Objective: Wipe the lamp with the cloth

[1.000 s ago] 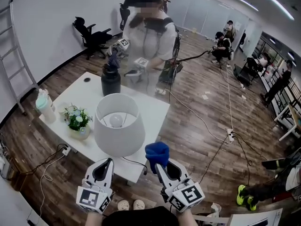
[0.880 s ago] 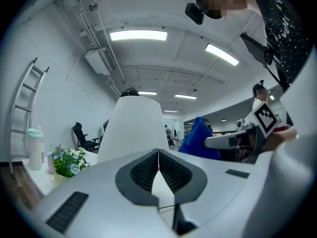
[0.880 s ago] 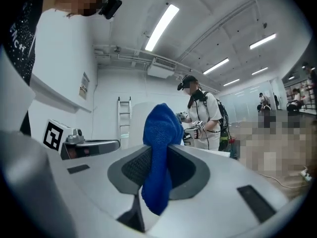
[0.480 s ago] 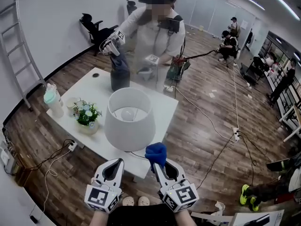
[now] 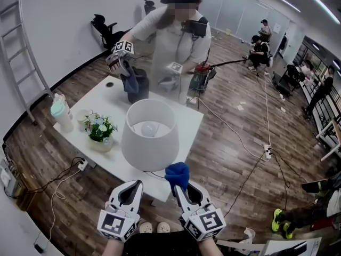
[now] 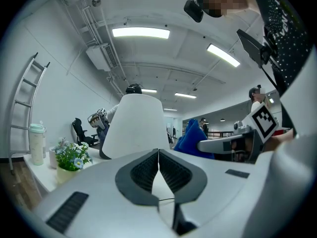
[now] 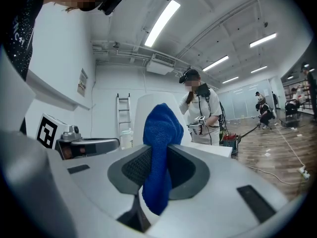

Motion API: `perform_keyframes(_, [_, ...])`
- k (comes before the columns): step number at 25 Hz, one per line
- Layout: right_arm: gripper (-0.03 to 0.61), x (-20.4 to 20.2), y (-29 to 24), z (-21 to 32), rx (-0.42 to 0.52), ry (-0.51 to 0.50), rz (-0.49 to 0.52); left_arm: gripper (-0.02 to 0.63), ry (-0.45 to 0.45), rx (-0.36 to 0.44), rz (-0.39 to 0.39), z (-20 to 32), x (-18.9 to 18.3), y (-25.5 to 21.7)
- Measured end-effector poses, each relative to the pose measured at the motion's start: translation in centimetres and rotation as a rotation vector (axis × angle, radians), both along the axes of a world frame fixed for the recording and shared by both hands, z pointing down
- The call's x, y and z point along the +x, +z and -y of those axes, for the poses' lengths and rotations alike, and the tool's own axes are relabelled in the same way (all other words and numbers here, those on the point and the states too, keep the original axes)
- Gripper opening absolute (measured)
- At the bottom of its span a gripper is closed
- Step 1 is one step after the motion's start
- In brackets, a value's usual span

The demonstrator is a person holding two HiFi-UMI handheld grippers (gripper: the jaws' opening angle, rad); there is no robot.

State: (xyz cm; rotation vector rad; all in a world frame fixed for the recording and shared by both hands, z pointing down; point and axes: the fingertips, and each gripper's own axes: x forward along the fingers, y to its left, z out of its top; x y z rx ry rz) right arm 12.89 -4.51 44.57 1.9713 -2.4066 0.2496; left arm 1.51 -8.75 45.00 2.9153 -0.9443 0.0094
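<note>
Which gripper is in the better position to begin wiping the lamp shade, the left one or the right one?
Right. The right gripper clamps the blue cloth, close to the near side of the lamp shade. The left gripper is shut and holds nothing.

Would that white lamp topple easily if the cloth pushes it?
Possibly: the lamp has a wide shade and appears near the table edge, so it looks tippy. The blue cloth in the right hand-held gripper bunches softly, so contact seems gentle.

Near side of the lamp (image 5: 150,137) stands unobstructed — flowers (image 5: 99,128) near its left, a dark jug (image 5: 141,89) seemingly close behind.
</note>
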Motion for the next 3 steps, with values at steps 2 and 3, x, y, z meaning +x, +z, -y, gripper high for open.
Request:
perform_keyframes(2, [0.084,-0.19,0.32,0.1,-0.005,-0.001,0.002,0.012,-0.008,-0.007,0.004,0.2,-0.28,0.39])
perform_keyframes(3, [0.084,-0.28,0.46,0.16,-0.007,-0.002,0.003,0.012,-0.013,-0.01,0.005,0.32,-0.42,0.59])
